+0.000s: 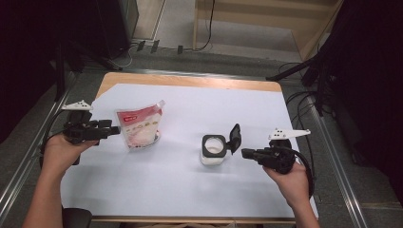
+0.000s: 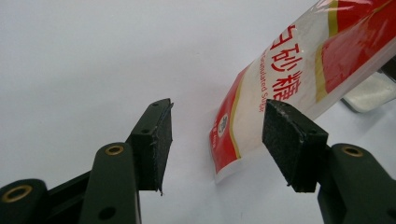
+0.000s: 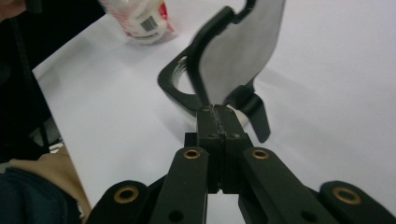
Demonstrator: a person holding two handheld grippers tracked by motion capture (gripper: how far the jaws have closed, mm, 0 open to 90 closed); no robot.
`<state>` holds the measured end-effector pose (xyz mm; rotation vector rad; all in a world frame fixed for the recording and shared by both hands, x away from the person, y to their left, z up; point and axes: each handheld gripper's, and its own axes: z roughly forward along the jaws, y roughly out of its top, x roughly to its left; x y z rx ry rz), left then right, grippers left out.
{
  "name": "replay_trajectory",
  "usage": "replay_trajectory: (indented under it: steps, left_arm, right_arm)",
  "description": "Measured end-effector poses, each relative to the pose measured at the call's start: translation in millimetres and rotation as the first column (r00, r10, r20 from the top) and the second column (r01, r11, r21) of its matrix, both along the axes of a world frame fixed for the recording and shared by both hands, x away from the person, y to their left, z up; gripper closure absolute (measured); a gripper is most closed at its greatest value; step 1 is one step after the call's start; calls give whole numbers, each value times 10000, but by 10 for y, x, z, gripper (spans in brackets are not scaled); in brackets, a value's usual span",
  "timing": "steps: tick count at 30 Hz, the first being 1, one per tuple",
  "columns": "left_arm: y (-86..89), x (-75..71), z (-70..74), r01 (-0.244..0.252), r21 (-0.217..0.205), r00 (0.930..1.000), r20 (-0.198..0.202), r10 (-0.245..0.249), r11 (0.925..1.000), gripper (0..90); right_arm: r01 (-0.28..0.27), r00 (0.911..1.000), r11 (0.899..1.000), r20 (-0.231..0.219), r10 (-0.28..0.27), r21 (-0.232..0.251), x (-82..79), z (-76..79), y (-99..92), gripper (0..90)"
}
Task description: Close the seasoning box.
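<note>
Left hand-held gripper (image 1: 114,130): held level at the left of the white-covered surface (image 1: 190,185), jaws apart with nothing between the pads. In the left gripper view (image 2: 217,140), the lower corner of the red-and-white plastic sugar pouch (image 2: 280,93) lies beyond the gap, nearer the right pad (image 2: 286,140); no contact is seen.

Sugar pouch, high view (image 1: 140,126): it stands tilted just right of the left hand-held gripper, at the left of the middle of the surface.

Small white container with a black ring top (image 1: 213,149): it stands upright right of centre, well apart from the pouch. Its black hinged lid (image 1: 235,137) is raised on the right side.

Right hand-held gripper (image 1: 246,153): jaws together, empty, tips just right of the container. In the right gripper view (image 3: 217,114) the closed tips sit just below the raised lid (image 3: 238,51); contact cannot be confirmed.
</note>
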<state>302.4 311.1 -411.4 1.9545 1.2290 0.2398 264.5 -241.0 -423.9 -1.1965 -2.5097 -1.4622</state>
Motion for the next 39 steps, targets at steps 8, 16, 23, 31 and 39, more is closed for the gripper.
replay_trajectory:
  steps: [8,16,23,31,39]
  left_arm:
    - [-6,11,-12,69,26,10000,-62,-68,10000,437]
    - [-8,9,-20,-1,51,9999,-116,2,10000,436]
    - [-3,-2,-23,0,46,9998,-199,1,10000,435]
    - [-15,2,-29,-6,96,9998,-216,8,10000,438]
    - [-12,6,-35,13,141,9997,-247,-10,9999,438]
  right_arm:
    - [398,9991,9991,-170,-401,-167,150,-101,-2,899]
    - [662,9972,9976,-338,-668,-186,306,-253,114,898]
    - [731,9969,9973,-296,-729,67,383,-261,188,887]
    - [807,9967,9964,-49,-806,250,408,-207,180,900]
    - [855,9963,9960,75,-857,255,384,-149,203,900]
